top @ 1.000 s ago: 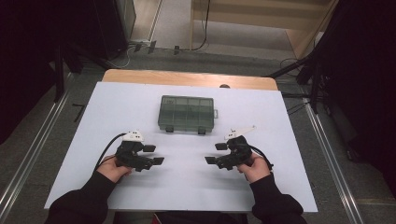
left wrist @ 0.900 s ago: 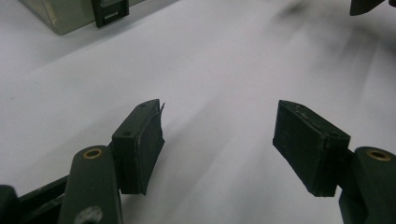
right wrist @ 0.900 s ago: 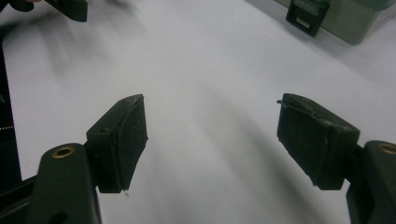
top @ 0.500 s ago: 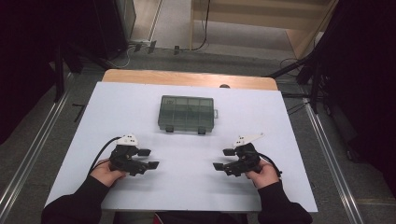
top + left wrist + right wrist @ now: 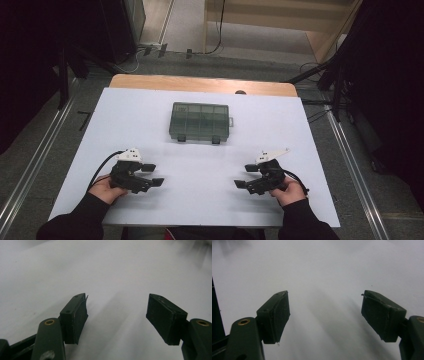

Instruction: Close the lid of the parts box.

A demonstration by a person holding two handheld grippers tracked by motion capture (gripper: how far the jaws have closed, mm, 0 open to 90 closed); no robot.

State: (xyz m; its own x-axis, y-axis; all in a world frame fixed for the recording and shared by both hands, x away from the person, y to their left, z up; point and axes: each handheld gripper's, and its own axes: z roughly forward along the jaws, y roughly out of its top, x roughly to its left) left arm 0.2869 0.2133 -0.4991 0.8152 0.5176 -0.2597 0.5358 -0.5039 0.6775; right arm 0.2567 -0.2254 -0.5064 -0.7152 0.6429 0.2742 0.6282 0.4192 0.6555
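We hold the left gripper (image 5: 154,174) and right gripper (image 5: 242,176) low near the table's (image 5: 310,150) front edge, jaws apart and empty, the closed compartment box (image 5: 200,121) well beyond; next, presumably, reach forward to it.

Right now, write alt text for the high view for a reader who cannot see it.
A closed, dark translucent compartment box sits at the middle of a white table. Nearer the camera, a person's hands hold the left gripper and right gripper apart from it, jaws open and pointing toward each other.
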